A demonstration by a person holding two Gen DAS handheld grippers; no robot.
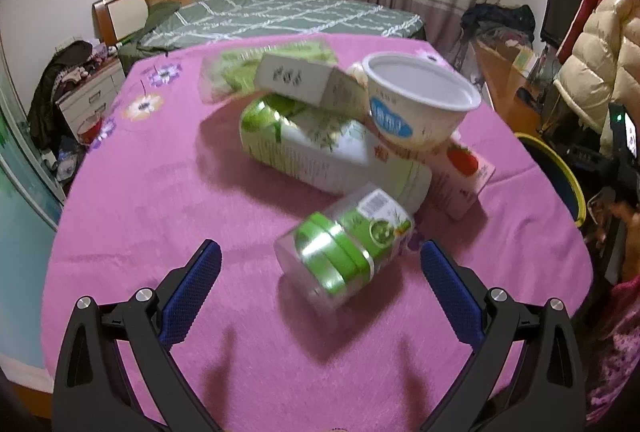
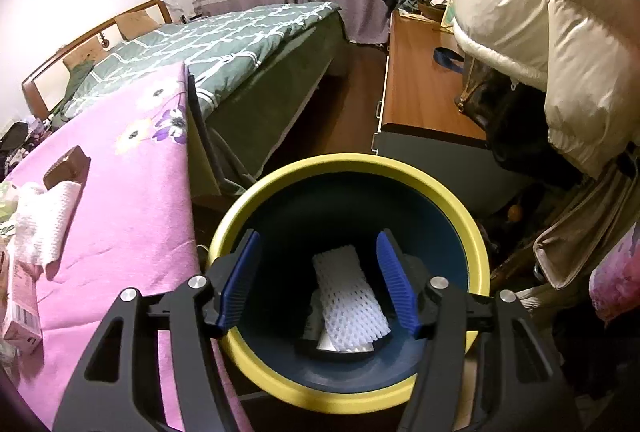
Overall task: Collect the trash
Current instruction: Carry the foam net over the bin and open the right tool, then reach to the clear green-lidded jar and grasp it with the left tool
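Note:
A heap of trash lies on the pink tablecloth [image 1: 140, 199]. Nearest is a clear jar with a green label [image 1: 344, 252], lying on its side. Behind it lie a large green-and-white bottle [image 1: 320, 151], a white bowl [image 1: 420, 99], a white carton [image 1: 304, 77], a strawberry carton [image 1: 460, 171] and a clear green pack [image 1: 240, 67]. My left gripper [image 1: 320, 260] hangs open just above the jar, fingers on either side, not touching. My right gripper [image 2: 318, 244] stands open over the yellow-rimmed bin [image 2: 256, 191]. White foam netting [image 2: 348, 296] lies loose in the bin bottom.
In the right wrist view a crumpled paper towel [image 2: 44, 220], a brown box [image 2: 66, 163] and a pink carton [image 2: 22, 312] lie on the table. A bed [image 2: 224, 43] stands behind, a wooden desk [image 2: 420, 91] and a hanging white puffer coat [image 2: 540, 11] to the right.

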